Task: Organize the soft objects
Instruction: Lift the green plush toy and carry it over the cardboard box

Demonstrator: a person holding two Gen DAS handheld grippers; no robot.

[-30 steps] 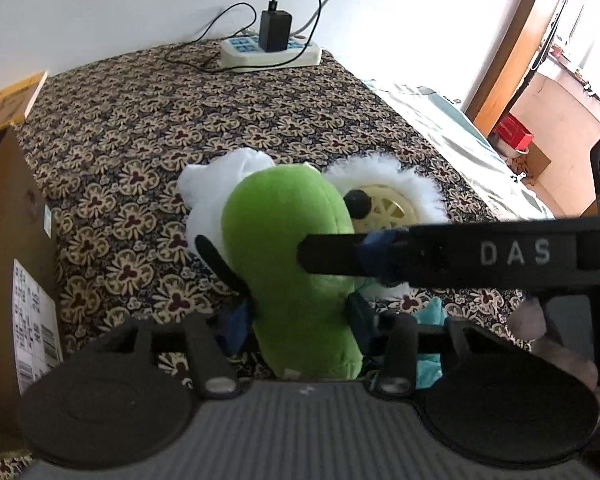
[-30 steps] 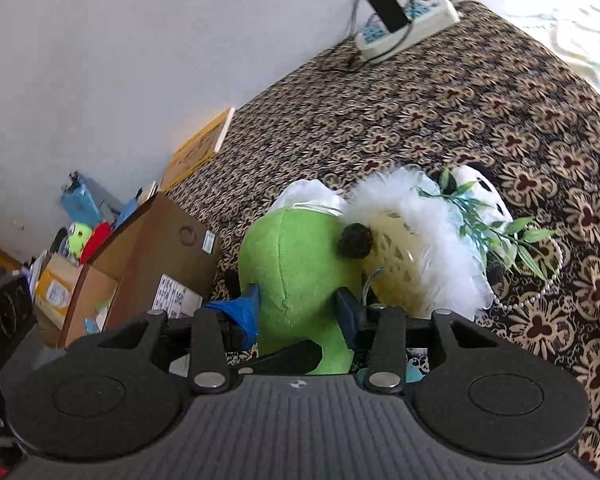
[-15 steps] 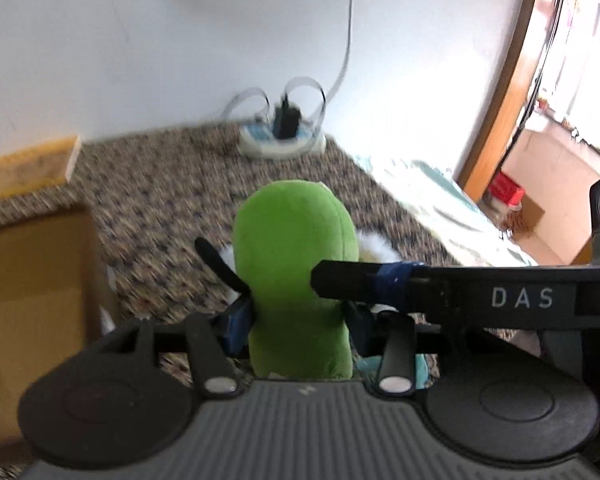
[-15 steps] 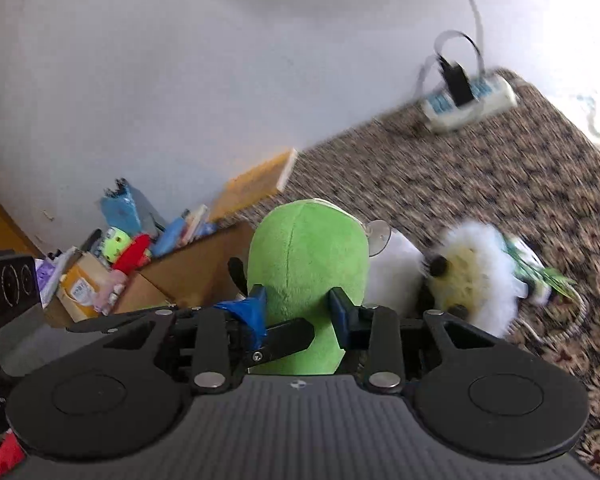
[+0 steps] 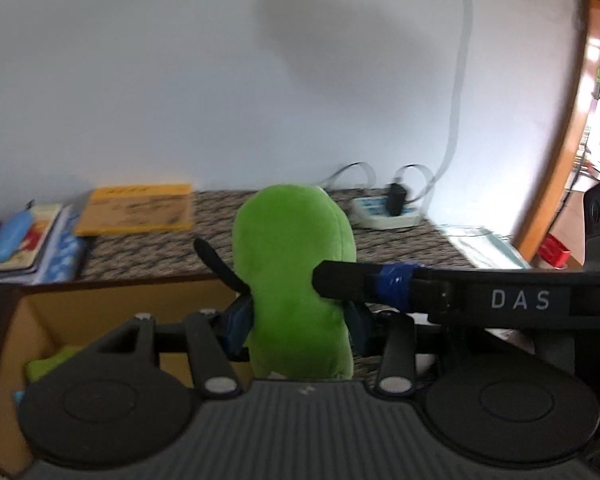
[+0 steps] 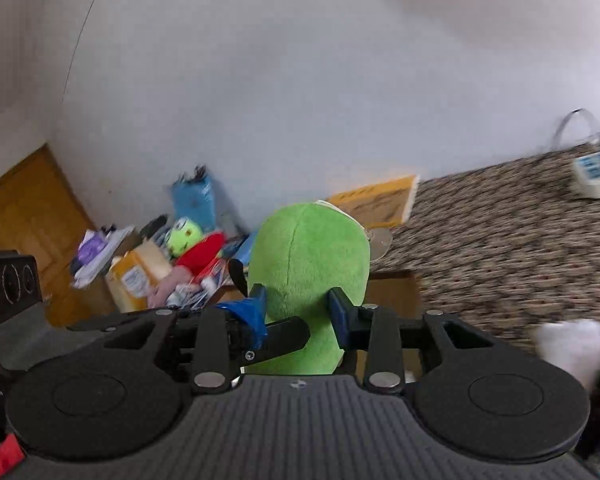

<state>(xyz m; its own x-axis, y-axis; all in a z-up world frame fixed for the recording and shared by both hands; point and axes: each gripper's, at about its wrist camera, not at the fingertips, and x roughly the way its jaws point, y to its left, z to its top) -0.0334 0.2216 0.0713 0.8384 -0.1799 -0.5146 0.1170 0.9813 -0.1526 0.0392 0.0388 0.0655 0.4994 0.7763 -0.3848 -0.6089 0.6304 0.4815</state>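
Both pinching one soft green plush toy (image 5: 296, 280), lifted clear of the bed: left gripper (image 5: 298, 320) pressed into its flanks, right gripper (image 6: 298, 316) with jaws having just been closing, pads now dented into the fabric. Below and ahead, open brown cardboard box (image 5: 100, 320), something green already inside. Beyond, patterned brown bedspread (image 6: 520, 256), white power strip (image 5: 384, 214) by the wall. Risks, judged: crossed fingers snagging on release; squashy body slipping or swinging; dropping short onto the box rim if one grip lets go early.
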